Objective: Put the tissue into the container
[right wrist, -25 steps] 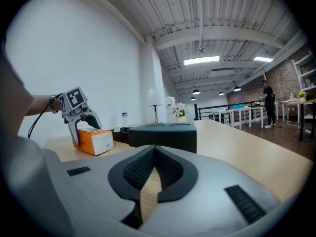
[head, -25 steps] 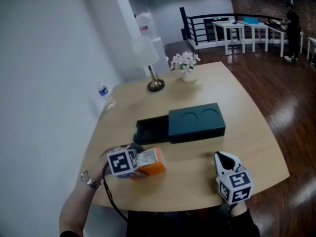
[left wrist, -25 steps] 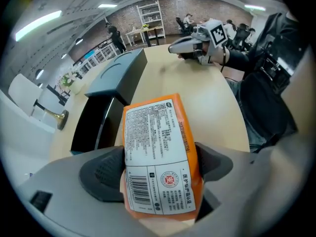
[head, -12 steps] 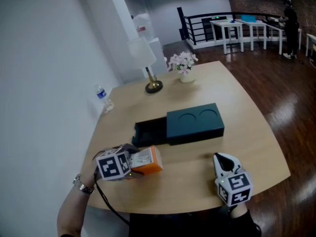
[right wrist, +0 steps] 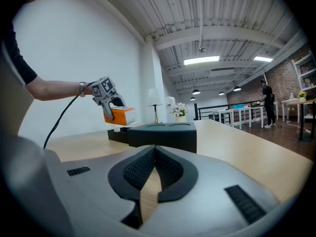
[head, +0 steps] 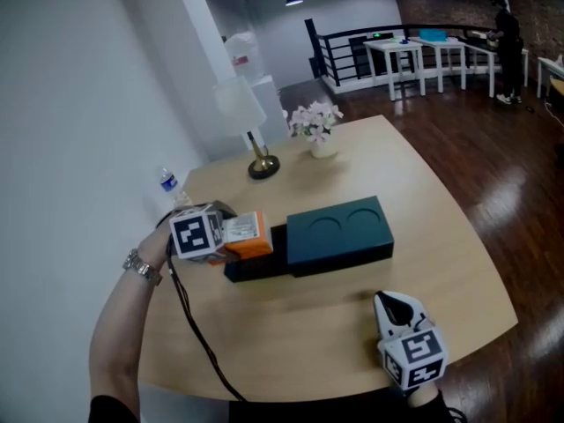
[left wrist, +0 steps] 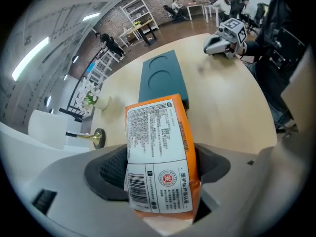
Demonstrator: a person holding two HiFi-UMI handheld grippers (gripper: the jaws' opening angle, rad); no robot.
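An orange tissue pack (head: 249,235) with a white printed label (left wrist: 157,152) is clamped between the pads of my left gripper (head: 236,236), which is shut on it. The pack hangs just above the open drawer (head: 254,267) at the left end of the dark teal container (head: 339,232). In the left gripper view the container (left wrist: 160,78) lies straight ahead past the pack. My right gripper (head: 393,303) rests near the table's front edge, jaws shut and empty (right wrist: 154,154), and from it the left gripper (right wrist: 112,102) and pack (right wrist: 121,115) show over the container (right wrist: 163,135).
A brass-footed lamp (head: 256,161), a white vase of flowers (head: 319,136) and a water bottle (head: 167,186) stand at the back of the round wooden table (head: 441,236). A white wall runs close along the left. A black cable (head: 198,342) trails from the left gripper.
My left gripper has lifted the tissue pack off the front-left of the table and carried it back to the container's open drawer. The right gripper has stayed put.
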